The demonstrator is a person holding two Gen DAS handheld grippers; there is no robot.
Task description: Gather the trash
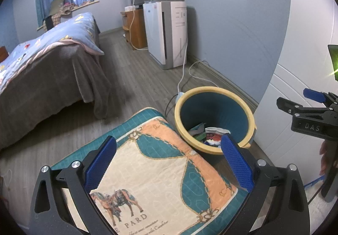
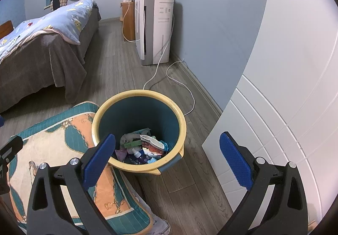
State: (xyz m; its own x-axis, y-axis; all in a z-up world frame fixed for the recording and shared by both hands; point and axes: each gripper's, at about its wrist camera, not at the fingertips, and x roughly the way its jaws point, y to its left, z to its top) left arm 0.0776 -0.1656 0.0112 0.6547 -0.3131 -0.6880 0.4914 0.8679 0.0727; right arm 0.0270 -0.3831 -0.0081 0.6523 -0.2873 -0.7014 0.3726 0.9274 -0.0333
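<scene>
Right wrist view: both the right hand-held gripper (image 2: 166, 150) and left hand-held gripper (image 1: 169, 161) gape empty above the bin (image 2: 179, 120); its wrappers (image 2: 152, 144) look light and crinkly, best pinched by an edge.

bin (image 2: 139, 95) yellow rim, teal inside | cushion (image 1: 160, 171) teal-peach-cream, horse print

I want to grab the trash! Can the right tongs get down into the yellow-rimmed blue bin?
Probably yes. The right tongs are open above the yellow-rimmed blue bin, and nothing covers its mouth or the wrappers inside.
</scene>
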